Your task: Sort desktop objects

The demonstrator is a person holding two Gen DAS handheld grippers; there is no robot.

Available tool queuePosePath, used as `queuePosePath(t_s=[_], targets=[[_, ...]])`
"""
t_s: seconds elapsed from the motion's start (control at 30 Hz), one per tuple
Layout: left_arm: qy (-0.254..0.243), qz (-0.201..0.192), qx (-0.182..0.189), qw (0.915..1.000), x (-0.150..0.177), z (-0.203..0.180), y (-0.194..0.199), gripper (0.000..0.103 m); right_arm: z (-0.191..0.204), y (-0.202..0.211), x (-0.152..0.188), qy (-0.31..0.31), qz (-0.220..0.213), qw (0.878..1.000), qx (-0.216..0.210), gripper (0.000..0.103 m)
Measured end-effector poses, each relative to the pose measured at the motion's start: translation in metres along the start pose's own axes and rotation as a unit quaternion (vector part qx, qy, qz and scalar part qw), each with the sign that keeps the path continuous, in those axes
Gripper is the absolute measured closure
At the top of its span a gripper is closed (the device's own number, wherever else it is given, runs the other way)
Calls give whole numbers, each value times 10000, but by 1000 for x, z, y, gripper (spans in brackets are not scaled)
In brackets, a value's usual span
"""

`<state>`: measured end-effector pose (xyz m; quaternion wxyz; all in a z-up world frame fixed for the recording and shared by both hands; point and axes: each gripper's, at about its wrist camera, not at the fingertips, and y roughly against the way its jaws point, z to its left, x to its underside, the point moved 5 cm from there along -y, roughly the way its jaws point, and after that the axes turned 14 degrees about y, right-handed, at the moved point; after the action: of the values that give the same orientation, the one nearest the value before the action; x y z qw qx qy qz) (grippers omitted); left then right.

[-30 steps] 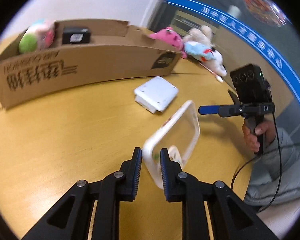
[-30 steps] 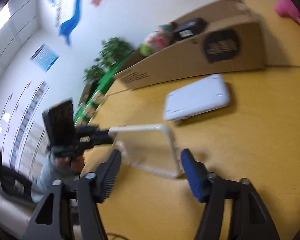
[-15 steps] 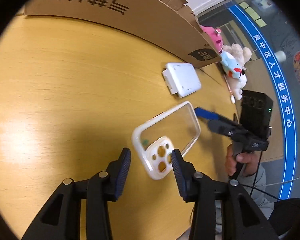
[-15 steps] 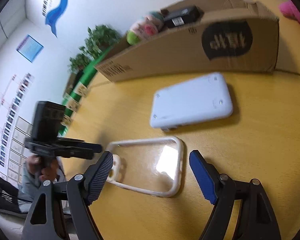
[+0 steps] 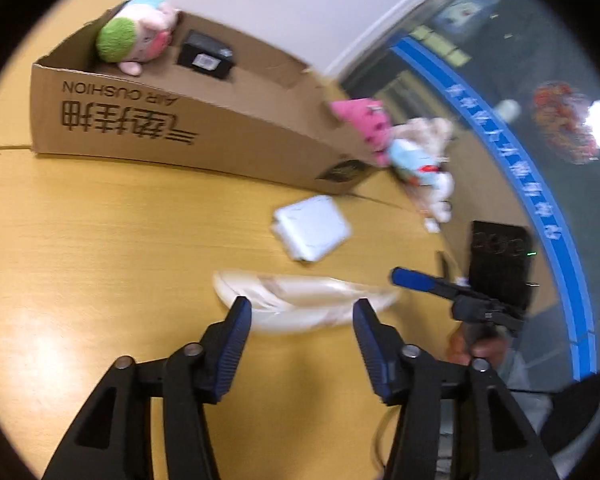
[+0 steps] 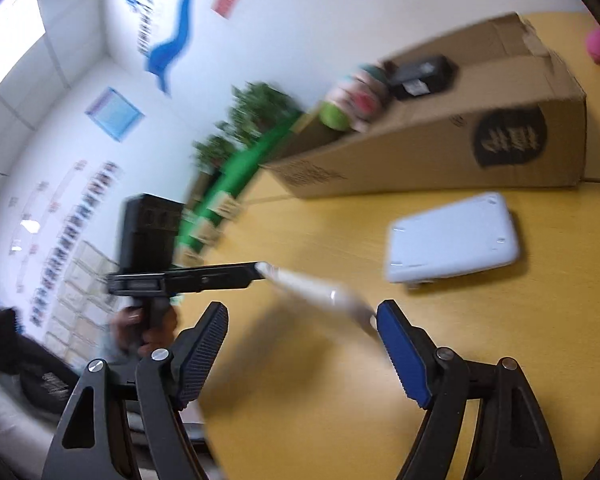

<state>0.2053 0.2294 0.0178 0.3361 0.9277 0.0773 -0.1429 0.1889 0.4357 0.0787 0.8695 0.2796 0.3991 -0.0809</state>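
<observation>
One phone case (image 5: 304, 300) is seen, blurred | one white box (image 5: 314, 232) | one cardboard box (image 5: 188, 128) | yellow tabletop (image 5: 100, 248) | left gripper (image 5: 302, 314) spread | right gripper (image 6: 302, 320) spread.

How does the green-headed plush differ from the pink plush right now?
The green-headed plush lies inside the carton beside a black box; the pink plush lies outside, at the carton's end. The first is green, pink and pale blue; the second is mostly pink. Both are soft toys.
</observation>
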Motion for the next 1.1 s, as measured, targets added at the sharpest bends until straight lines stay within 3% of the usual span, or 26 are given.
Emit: queuePosePath(t_s=[0.13, 0.27, 0.33, 0.4, 0.47, 0.53, 0.57, 0.67, 0.77, 0.9, 1.1], targets=[[158, 156, -158, 9996, 7, 16, -6, 47, -7, -1, 15, -128, 204, 9992, 317, 26], [521, 216, -695, 9960, -6, 38, -32, 50, -30, -19, 26, -288, 710, 9887, 1292, 28], [545, 192, -845, 9947, -12, 45, -40, 55, -33, -30, 31, -248, 996, 9820, 1588, 41], [487, 297, -1003, 9933, -15, 48, -51, 73, -33, -37, 34, -124, 1210, 9762, 1797, 47], [329, 411, -1042, 9932, -12, 44, -56, 79, -30, -42, 36, 131, 1358, 9682, 2097, 52], [160, 416, -1231, 9914, -10, 43, -58, 90, -27, -48, 36, 241, 1447, 9645, 2195, 65], [70, 379, -1357, 9900, -9, 44, -56, 96, -27, -48, 36, 293, 1439, 9620, 2300, 66], [-83, 366, -1489, 9881, -4, 43, -52, 96, -26, -50, 35, 532, 1569, 9492, 2674, 86], [-223, 278, -1591, 9866, -1, 35, -44, 96, -27, -46, 34, 409, 1458, 9515, 2678, 91], [-342, -185, -1433, 9889, -18, 11, -15, 95, -18, -35, 15, 447, 1131, 9572, 2625, 92], [-1040, -1033, -1283, 9808, -75, -46, 28, 96, 3, -14, -69, 1015, 539, 9515, 2855, 92]])
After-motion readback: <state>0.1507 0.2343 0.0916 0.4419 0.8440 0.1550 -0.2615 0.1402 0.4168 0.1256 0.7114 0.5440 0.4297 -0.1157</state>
